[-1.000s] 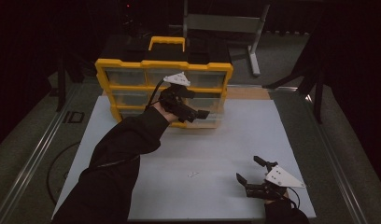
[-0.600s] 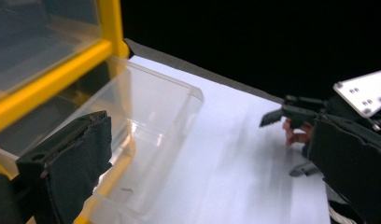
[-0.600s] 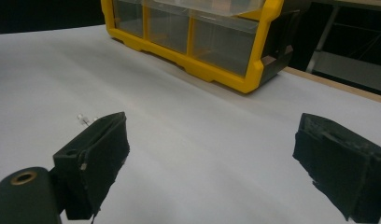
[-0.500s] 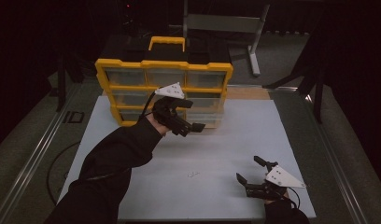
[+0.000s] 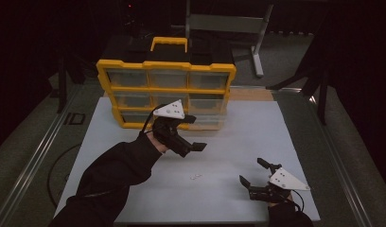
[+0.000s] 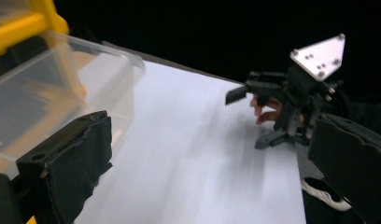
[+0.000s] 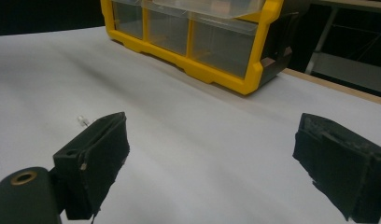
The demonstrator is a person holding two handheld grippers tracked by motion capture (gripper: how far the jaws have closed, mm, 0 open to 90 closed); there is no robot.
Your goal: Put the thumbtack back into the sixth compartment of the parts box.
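The clear plastic drawer [image 6: 62, 88], pulled out from the yellow cabinet [image 5: 165, 92] at the table's [image 5: 295, 132] far edge, looks light, slick and brittle, best held by its front lip, while the left gripper [image 5: 191, 137] and right gripper [image 5: 254, 173] gape empty.

**Clear drawer pulled out of the yellow organiser**

The clear plastic drawer [image 6: 62, 84] juts out of the yellow plastic drawer organiser [image 5: 165, 90], just beside the left gripper [image 5: 191, 135], whose wide-apart jaws hold nothing, drawer front facing it.
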